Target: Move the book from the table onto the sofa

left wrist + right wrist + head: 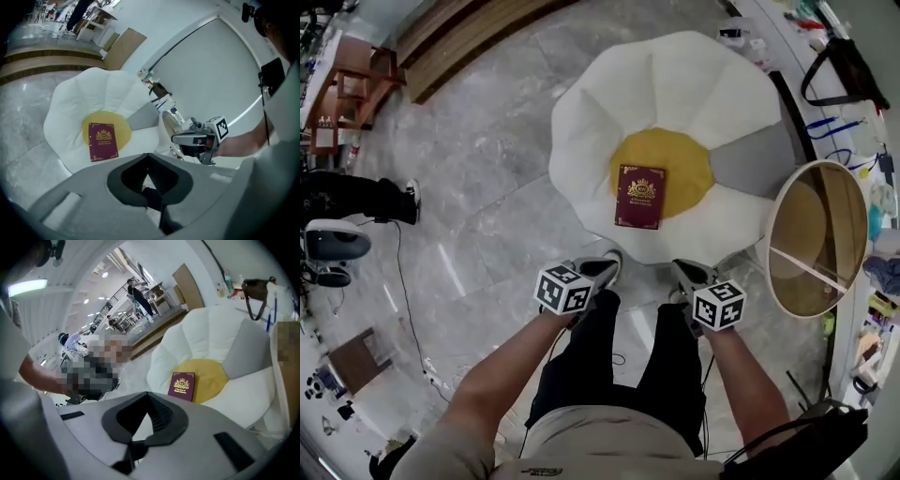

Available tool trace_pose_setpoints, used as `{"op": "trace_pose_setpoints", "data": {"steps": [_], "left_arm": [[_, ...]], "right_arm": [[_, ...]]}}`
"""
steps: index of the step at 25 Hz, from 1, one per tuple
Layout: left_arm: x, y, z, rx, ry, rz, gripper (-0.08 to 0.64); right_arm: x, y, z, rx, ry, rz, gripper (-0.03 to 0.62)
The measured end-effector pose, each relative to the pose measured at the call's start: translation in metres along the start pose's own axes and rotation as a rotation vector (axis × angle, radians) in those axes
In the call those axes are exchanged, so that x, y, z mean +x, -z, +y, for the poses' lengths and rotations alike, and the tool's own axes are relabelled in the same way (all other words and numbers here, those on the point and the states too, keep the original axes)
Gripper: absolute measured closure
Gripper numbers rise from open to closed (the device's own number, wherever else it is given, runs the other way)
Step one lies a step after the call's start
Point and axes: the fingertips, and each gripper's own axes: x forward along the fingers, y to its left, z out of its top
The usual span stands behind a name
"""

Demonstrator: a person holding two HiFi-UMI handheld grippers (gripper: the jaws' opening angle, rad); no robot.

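Atop flower-shaped sofa [675, 84], maroon book [639, 197] lies flat on yellow centre [680, 155]; L gripper [607, 265] & R gripper [683, 272] hover nearby, jaws closed, empty.

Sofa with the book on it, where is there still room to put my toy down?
The book covers only the left part of the yellow middle; its right part is bare. The white petals all round and the grey petal are bare too. The round table looks bare as well. The counter behind it is crowded.
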Motion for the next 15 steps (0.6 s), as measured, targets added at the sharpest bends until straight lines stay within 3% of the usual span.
{"op": "trace_pose_setpoints", "data": {"steps": [7,15], "left_arm": [[-0.075,-0.055,-0.118,0.168,0.090,-0.057,0.552],[-0.140,-0.079,-0.245,0.316,0.182,-0.086,0.552]], "right_arm": [[-0.106,-0.035,0.080,-0.053,0.010,-0.087,0.580],[-0.206,-0.070,0.164,-0.163,0.005,-0.165,0.580]]}}
